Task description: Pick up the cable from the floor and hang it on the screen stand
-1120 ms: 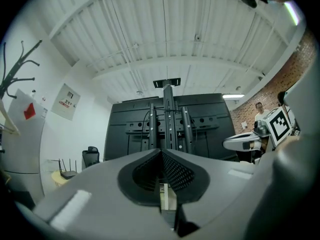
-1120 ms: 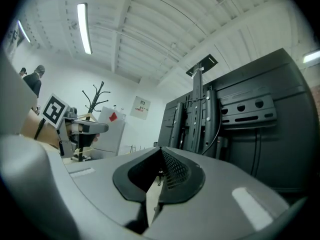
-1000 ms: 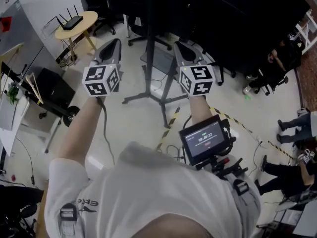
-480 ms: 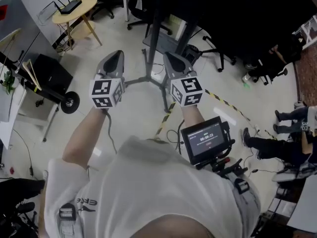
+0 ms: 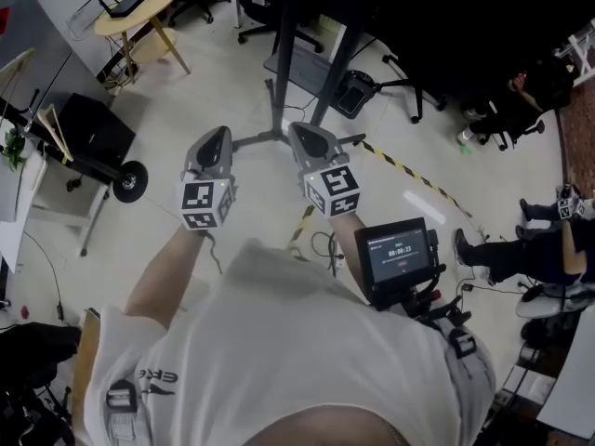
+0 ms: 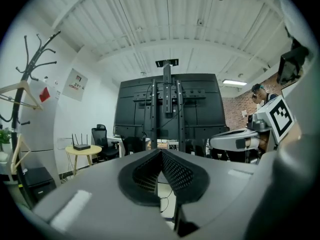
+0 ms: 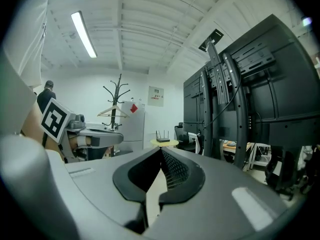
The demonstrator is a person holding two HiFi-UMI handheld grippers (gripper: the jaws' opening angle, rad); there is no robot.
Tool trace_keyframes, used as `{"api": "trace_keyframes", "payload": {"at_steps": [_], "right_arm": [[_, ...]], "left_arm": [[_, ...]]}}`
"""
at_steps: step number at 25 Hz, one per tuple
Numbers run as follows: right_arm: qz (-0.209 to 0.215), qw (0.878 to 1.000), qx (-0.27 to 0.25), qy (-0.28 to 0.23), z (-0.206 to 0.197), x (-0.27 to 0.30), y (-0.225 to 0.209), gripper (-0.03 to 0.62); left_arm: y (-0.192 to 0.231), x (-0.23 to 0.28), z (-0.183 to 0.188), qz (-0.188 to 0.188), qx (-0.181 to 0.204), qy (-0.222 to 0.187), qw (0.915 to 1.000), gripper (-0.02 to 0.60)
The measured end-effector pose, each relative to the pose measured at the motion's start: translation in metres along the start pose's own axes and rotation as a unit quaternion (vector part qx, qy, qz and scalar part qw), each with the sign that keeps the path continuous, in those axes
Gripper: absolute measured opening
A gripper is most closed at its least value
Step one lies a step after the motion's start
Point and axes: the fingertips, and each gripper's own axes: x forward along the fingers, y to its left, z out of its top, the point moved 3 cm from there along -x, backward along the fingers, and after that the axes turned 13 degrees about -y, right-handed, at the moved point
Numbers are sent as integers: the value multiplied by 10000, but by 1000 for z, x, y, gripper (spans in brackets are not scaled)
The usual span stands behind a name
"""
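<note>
Clad in white, rigged in grey and black.
Short-sleeved white T-shirt (image 5: 279, 342) with dark print by the left sleeve; smooth grey left gripper (image 5: 218, 136) and right gripper (image 5: 299, 130), each bearing a black-and-white marker cube (image 5: 206, 203) and black ribbed pads (image 6: 175, 171); small black monitor (image 5: 400, 258) strapped in front.

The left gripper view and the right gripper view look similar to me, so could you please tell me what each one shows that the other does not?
Only the left gripper view shows the right gripper, at its right edge, and a brick wall behind it.

Only the right gripper view shows the left gripper, at its left edge.

Both show the screen stand, head-on in the left gripper view and from the side in the right gripper view. Both also show the coat rack and the round table with a router. In each view the tongs are shut, with nothing between them.
</note>
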Motion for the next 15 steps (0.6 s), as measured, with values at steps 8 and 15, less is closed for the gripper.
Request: {"api": "trace_keyframes", "payload": {"at_steps": [8, 15], "right_arm": [[33, 9997, 134, 192, -26, -20, 12, 14], [40, 9994, 207, 273, -38, -23, 13, 14]], "left_arm": [[-12, -22, -30, -17, -139, 303, 9994, 3], [-16, -17, -40, -79, -122, 359, 9993, 3]]}}
